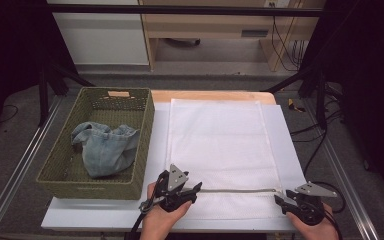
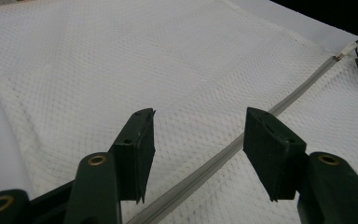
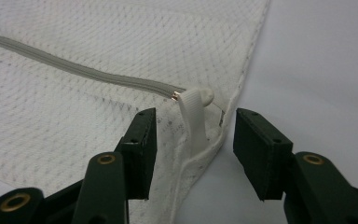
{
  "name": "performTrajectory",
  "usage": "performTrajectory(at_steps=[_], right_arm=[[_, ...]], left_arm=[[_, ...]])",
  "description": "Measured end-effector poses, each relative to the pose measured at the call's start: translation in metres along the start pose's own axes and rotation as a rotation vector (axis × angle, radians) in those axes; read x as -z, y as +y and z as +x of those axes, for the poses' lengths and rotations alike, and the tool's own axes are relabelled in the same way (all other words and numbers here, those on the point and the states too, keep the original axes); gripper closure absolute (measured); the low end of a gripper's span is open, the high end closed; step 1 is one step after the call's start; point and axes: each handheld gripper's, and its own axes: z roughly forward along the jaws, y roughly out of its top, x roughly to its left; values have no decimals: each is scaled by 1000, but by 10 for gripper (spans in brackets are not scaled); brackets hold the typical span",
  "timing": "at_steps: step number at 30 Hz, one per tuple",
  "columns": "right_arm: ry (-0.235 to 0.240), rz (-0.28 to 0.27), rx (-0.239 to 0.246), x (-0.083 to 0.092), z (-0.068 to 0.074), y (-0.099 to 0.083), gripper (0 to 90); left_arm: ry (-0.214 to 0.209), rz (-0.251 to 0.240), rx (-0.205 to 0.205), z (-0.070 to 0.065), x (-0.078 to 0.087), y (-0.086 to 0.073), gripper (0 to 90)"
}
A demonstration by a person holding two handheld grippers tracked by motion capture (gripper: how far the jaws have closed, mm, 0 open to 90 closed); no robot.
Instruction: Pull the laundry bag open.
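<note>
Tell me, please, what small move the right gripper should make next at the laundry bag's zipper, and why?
Probably close the right gripper on the white zipper pull tab. Its jaws stand open on either side of the tab without pressing it, at the corner of the mesh laundry bag, and the grey zipper looks fully shut. The left gripper is open too, straddling the zipper, so nothing is gripped yet.

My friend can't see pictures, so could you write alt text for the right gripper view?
A white zipper pull tab lies between two open black jaws of the right gripper, untouched by either. The grey zipper runs from it up to the left across a white mesh laundry bag, which lies flat on a white table.
</note>
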Motion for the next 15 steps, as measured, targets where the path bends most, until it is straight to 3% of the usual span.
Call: performTrajectory(at_steps=[7,15], right_arm=[[26,10,-1,-6,-2,2,530],[10,38,16,-10,0,3,540]], left_arm=[[-5,0,-6,-3,0,0,432],[-4,-9,-8,-3,4,2,432]])
